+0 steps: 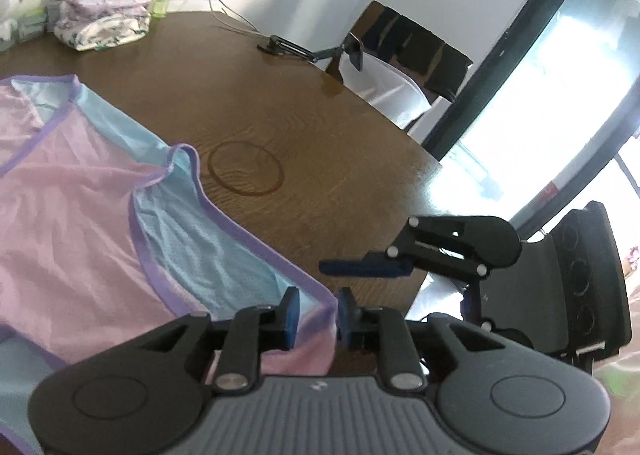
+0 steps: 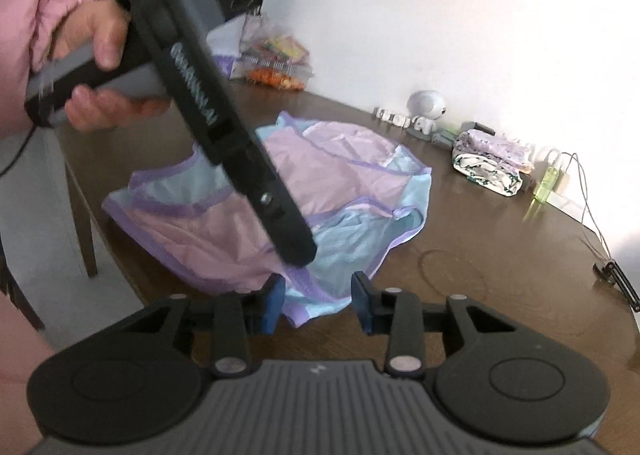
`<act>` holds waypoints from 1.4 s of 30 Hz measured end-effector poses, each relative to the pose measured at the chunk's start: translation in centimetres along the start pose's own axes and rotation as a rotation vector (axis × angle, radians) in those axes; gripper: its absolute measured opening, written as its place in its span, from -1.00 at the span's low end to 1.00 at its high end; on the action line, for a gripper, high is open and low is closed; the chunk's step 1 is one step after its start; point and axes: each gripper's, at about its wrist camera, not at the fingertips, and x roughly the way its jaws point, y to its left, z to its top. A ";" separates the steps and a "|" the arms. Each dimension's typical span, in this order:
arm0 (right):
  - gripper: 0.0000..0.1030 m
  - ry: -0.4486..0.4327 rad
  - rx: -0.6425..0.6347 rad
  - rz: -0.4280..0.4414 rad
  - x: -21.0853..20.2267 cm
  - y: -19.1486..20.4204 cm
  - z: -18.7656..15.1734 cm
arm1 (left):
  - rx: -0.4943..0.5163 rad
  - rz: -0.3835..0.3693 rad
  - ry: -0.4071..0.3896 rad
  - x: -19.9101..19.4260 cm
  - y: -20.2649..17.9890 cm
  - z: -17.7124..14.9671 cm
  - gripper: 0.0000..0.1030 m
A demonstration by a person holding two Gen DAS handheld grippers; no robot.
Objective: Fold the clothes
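**Catch the hem before lifting**

Both grippers' jaws stand parted around the near purple-trimmed hem: left gripper (image 1: 316, 319), right gripper (image 2: 318, 301), neither pinching yet. The pink-and-blue garment (image 2: 248, 223) lies spread on the worktop (image 1: 320, 143); clamp both layers, then fold away toward the folded pile (image 2: 492, 163).

the left claw (image 1: 316, 319) is angled downward, its blue pads set narrowly apart without pressing. the right claw (image 2: 318, 301) is held lower and wider open. the left claw's handle is gripped by a pink-sleeved hand (image 2: 96, 55).
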 end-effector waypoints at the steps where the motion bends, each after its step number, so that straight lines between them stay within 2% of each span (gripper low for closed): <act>1: -0.29 0.008 -0.013 0.000 0.2 0.3 0.0 | 0.003 0.007 -0.006 -0.1 0.0 -0.1 -0.66; 4: -0.29 0.028 -0.043 0.009 0.3 0.9 -0.1 | 0.019 0.007 -0.025 -0.5 -0.2 -0.4 -0.61; 5: -0.30 0.035 -0.048 0.008 0.2 0.9 -0.2 | 0.031 0.002 -0.029 -0.5 -0.4 -0.5 -0.46; 6: -0.30 0.040 -0.048 0.001 0.1 0.9 -0.3 | 0.045 0.000 -0.030 -0.6 -0.6 -0.6 -0.20; 7: -0.29 0.042 -0.043 -0.004 0.0 0.9 -0.4 | 0.067 0.006 -0.023 -0.3 -0.9 -0.7 -0.10; 10: -0.29 0.043 -0.027 -0.019 -0.3 0.8 -0.6 | 0.140 0.034 0.009 0.7 -1.9 -0.7 -0.05; 13: -0.29 0.032 -0.027 -0.028 -0.6 1.0 -0.5 | 0.181 0.052 0.058 1.8 -2.5 -1.0 -0.28; 15: -0.26 0.035 -0.030 -0.024 -0.7 1.2 -0.6 | 0.183 0.063 0.077 2.4 -2.5 -1.2 -0.61; 17: -0.26 0.039 -0.032 -0.021 -0.7 1.2 -0.7 | 0.170 0.082 0.081 2.6 -2.4 -1.4 -0.85; 18: -0.26 0.039 -0.032 -0.023 -0.7 1.2 -0.7 | 0.154 0.098 0.072 2.5 -2.1 -1.4 -0.88; 20: -0.26 0.040 -0.032 -0.025 -0.9 1.2 -0.9 | 0.123 0.117 0.050 2.2 -1.5 -1.5 -0.92; 25: -0.29 0.061 -0.080 -0.038 -0.3 1.7 -0.9 | 0.043 0.097 -0.027 0.5 -0.1 -1.5 -0.92; 29: -0.33 0.082 -0.187 -0.052 0.6 2.5 -0.2 | -0.004 0.102 -0.061 -0.1 0.8 -1.5 -0.92; 36: -0.34 0.117 -0.391 -0.031 2.2 4.3 1.4 | -0.056 0.066 -0.097 -0.3 1.5 -0.9 -0.91; 38: -0.43 0.128 -0.426 -0.032 2.8 4.7 1.8 | -0.060 0.056 -0.106 -0.3 1.6 -0.8 -0.91; 40: -0.73 0.153 -0.437 -0.034 3.2 4.9 2.0 | -0.063 0.050 -0.112 -0.4 1.6 -0.7 -0.91; 42: -0.84 0.164 -0.415 -0.052 3.2 5.1 2.0 | -0.072 0.044 -0.121 -0.6 1.7 -0.8 -0.91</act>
